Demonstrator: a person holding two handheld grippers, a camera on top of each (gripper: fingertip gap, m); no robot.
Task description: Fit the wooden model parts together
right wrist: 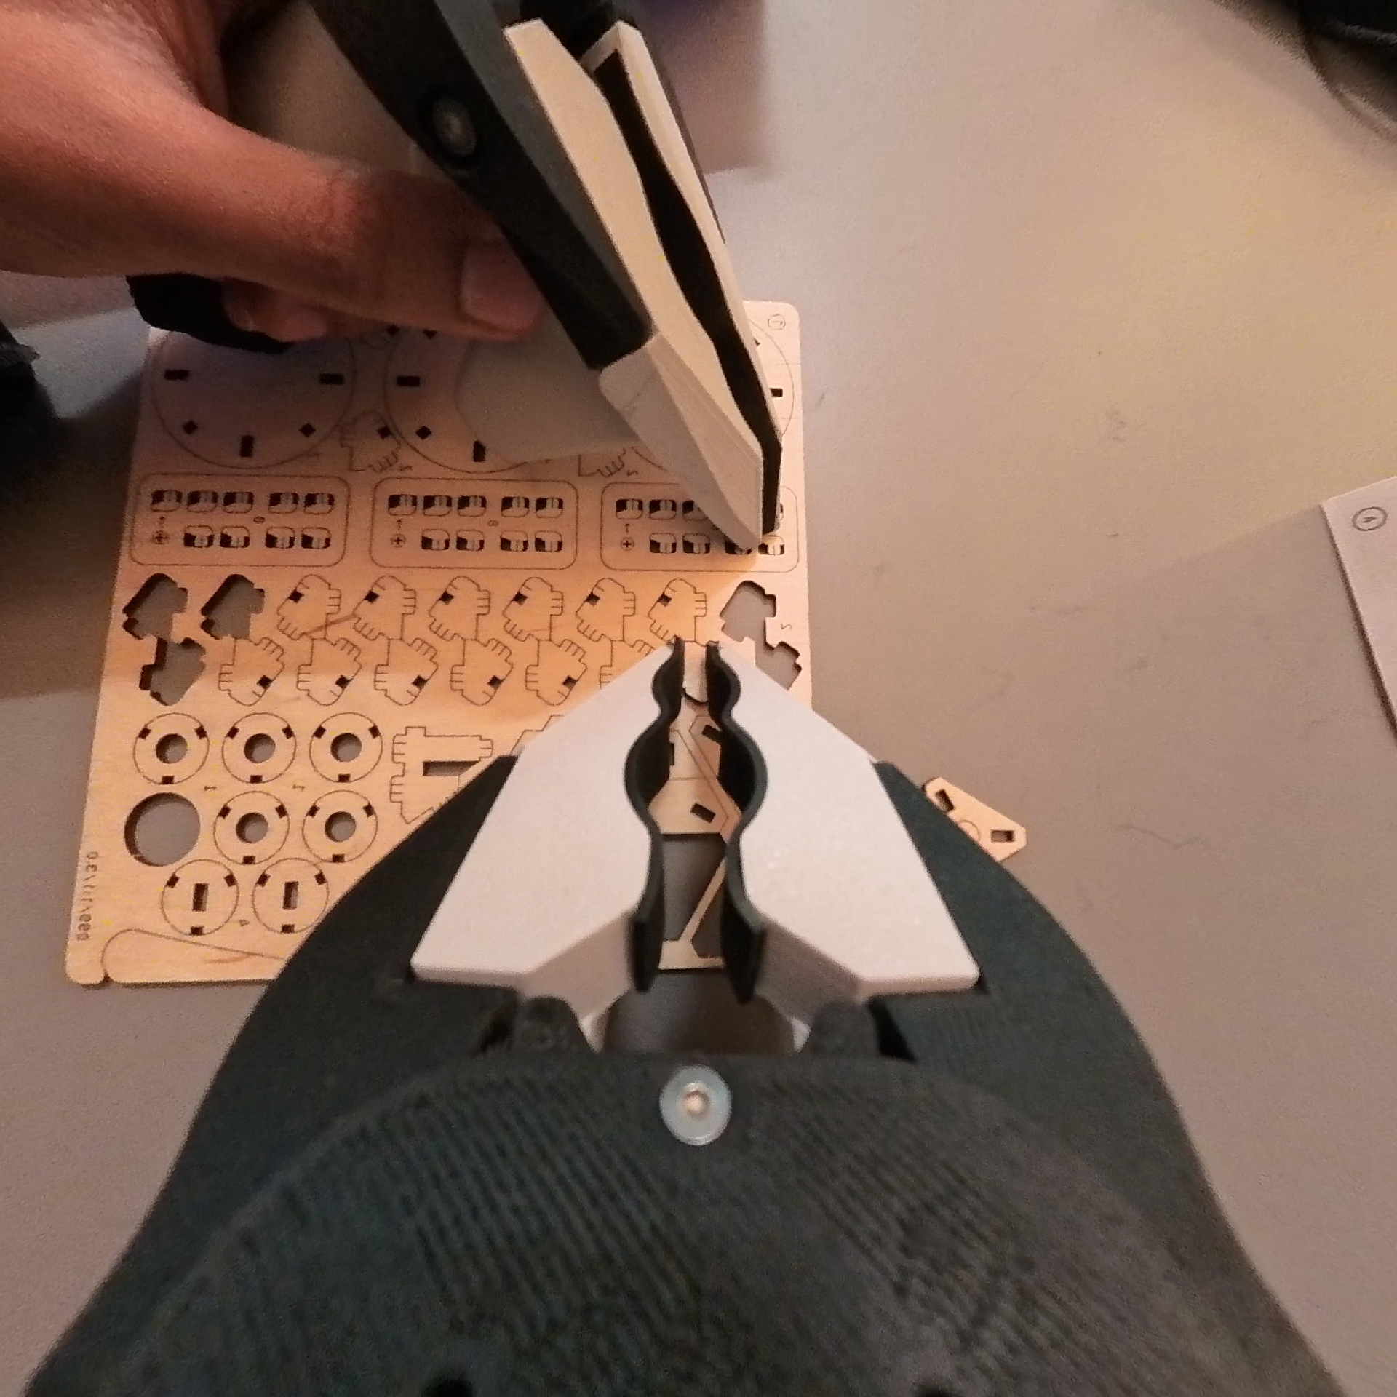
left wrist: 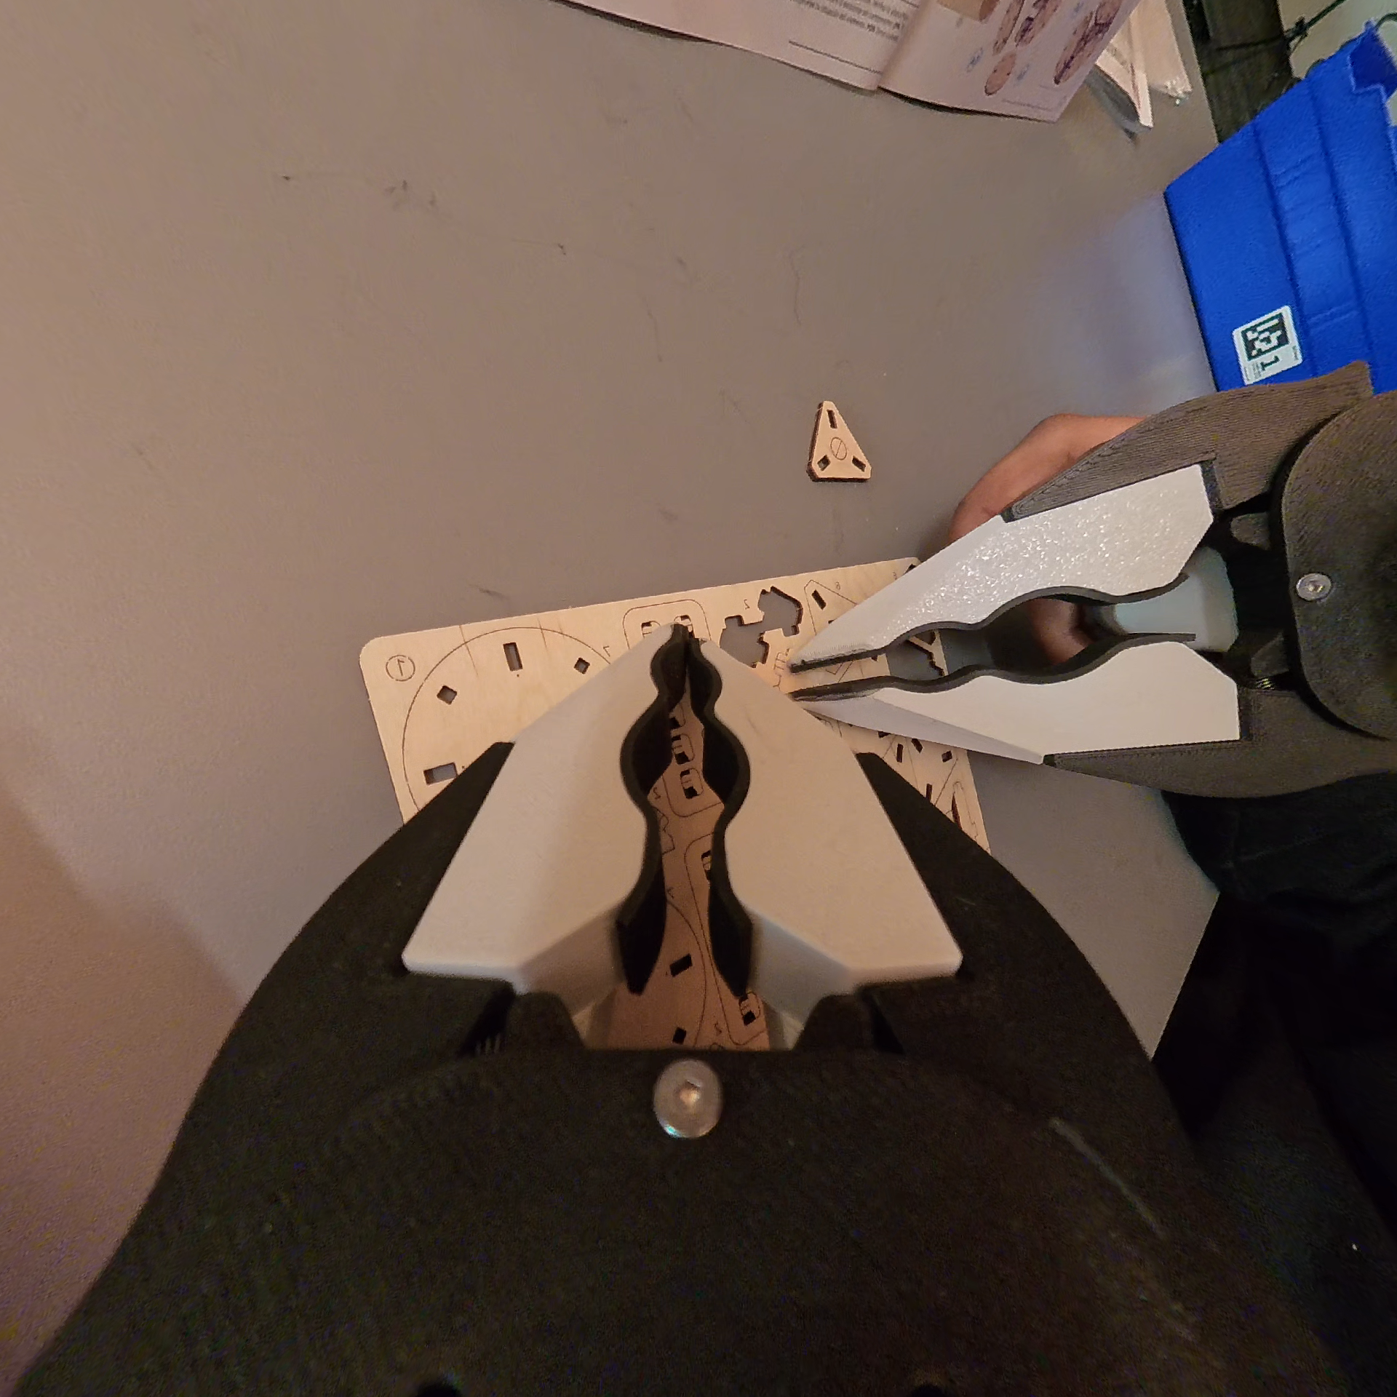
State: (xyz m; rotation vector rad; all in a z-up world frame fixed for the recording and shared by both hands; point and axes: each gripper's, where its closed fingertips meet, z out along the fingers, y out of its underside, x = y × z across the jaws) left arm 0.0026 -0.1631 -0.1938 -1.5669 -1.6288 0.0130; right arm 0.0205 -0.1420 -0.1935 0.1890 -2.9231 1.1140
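**Plywood parts sheet partly emptied, tongs over its corner**

The laser-cut plywood sheet point(right wrist: 469, 605) lies flat on the grey table point(left wrist: 378, 302). Several cut-outs are already empty holes; most pieces remain seated. One triangular piece point(left wrist: 837, 453) lies loose beside it (a booklet point(left wrist: 945, 53) and blue bin point(left wrist: 1285, 249) farther off). The left tongs point(left wrist: 683, 633), together, press the sheet. The right tongs point(right wrist: 692, 648), slightly apart, straddle a small toothed piece, nothing clamped.

Laser-cut wooden sheet point(right wrist: 469, 680) flat on grey table point(right wrist: 1058, 378).
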